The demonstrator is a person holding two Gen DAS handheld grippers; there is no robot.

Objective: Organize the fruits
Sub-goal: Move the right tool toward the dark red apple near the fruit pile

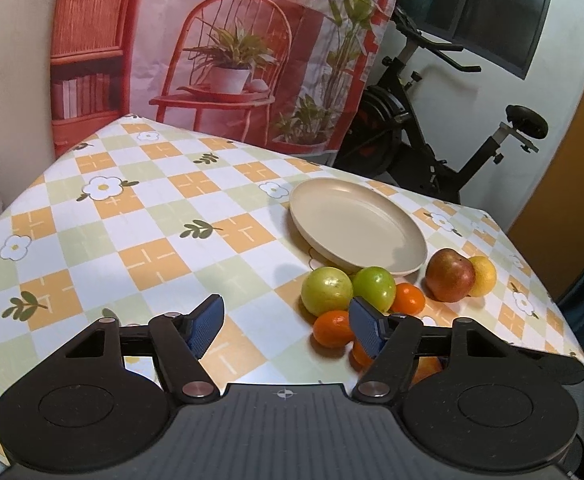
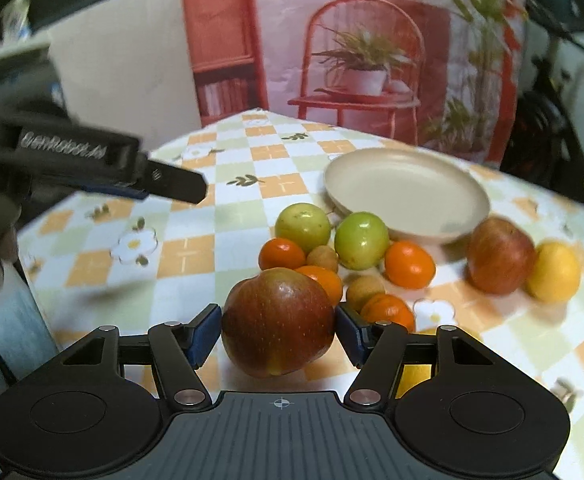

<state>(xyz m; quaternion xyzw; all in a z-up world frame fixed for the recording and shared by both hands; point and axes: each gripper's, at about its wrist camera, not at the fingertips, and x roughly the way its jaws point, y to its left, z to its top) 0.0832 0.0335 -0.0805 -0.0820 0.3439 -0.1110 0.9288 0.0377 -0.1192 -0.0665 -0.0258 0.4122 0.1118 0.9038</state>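
at nine o'clock on the desk [image 1: 132, 240], the left tongs [image 1: 288, 330] are hovering wide apart and holding nothing, their blue pads [image 1: 206, 326] spread over bare checked cloth. toward three o'clock from them, the fruit is lying in a loose cluster: two green fruits [image 1: 326, 290] touching each other, small oranges [image 1: 333, 328] just beside them, and further round a second red apple [image 1: 449, 275] touching a yellow fruit [image 1: 483, 276].

at twelve o'clock of that cluster, the beige plate [image 1: 371, 256] is sitting with nothing on it yet. the right tongs [image 2: 278, 334] are gripping a red apple [image 2: 279, 322], pads pressing on both its sides; it appears lifted off the desk, though i cannot be sure.

the step in hand is probably the first placement: carrying this apple to the plate. the next move likely calls for travelling toward twelve o'clock, passing above the oranges and green fruits without knocking them, lowering over the plate's middle, then spreading the pads gently so the apple is not rolling off the shallow rim.
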